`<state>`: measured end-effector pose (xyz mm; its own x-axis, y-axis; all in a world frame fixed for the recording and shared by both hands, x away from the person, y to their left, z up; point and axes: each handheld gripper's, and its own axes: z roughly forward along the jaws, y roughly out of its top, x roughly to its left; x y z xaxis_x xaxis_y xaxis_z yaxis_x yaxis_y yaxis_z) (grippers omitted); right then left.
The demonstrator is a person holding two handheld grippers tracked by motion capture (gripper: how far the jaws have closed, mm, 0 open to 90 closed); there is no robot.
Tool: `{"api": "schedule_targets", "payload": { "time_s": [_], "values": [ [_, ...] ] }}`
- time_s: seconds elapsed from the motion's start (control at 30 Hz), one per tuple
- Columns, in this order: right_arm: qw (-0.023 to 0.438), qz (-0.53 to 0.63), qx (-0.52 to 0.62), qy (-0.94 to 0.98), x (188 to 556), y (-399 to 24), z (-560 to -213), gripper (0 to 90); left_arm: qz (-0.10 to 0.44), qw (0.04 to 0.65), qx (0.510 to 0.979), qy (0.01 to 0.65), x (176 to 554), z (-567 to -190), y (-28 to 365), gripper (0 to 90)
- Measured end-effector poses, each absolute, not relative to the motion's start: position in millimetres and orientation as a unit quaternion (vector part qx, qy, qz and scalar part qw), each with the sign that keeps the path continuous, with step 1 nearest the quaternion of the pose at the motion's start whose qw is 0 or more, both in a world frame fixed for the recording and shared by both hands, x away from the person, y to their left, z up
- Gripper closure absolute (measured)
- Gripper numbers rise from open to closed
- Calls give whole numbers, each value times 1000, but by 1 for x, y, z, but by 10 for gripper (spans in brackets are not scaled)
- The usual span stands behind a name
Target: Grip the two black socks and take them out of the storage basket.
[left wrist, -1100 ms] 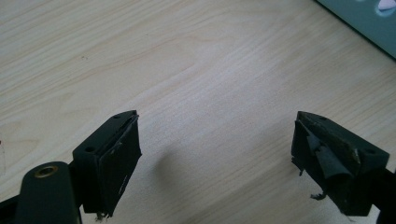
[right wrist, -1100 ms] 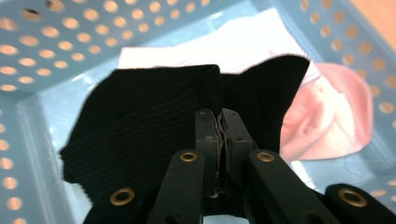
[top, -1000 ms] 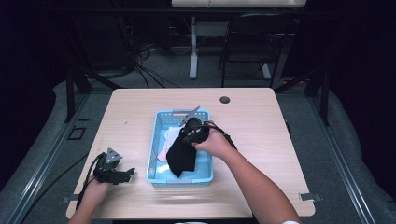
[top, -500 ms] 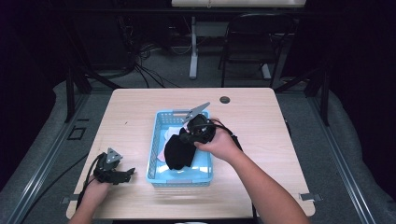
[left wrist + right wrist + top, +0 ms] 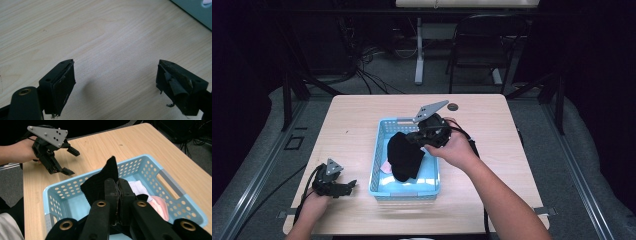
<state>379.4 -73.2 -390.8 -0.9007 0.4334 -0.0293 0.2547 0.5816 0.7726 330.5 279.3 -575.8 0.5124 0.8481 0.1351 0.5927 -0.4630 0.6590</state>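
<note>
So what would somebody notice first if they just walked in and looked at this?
Probably the right tool holding a black cloth up over the light blue basket in the middle of the wooden table. After that, the pink and white things lying in the basket, and the left tool resting open near the table's front left corner.

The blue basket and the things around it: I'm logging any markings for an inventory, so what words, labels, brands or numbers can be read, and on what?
None can be read.
Blue basket: plain perforated walls, no label.
Black cloth in the right gripper: no tag visible.
Grey plate on the left gripper: only small holes.
Table: bare wood grain.
</note>
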Motion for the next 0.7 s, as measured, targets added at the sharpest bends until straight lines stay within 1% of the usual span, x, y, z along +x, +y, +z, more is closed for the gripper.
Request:
{"api": "schedule_targets", "payload": {
  "time_s": [0.17, 0.37, 0.57, 0.6, 0.7],
  "values": [
    [120, 418, 191, 880, 373, -82, -379, 878, 228, 277, 825, 437, 330, -576, 279, 155],
    [133, 420, 201, 875, 368, -100, -374, 879, 227, 276, 826, 437, 330, -576, 279, 156],
    [153, 423, 226, 864, 364, -134, -365, 878, 229, 275, 825, 437, 330, -576, 279, 156],
    [153, 423, 226, 864, 364, -134, -365, 878, 229, 275, 825, 437, 330, -576, 279, 155],
    [169, 421, 242, 858, 360, -156, -360, 878, 229, 274, 825, 438, 330, -576, 279, 155]
  ]
}}
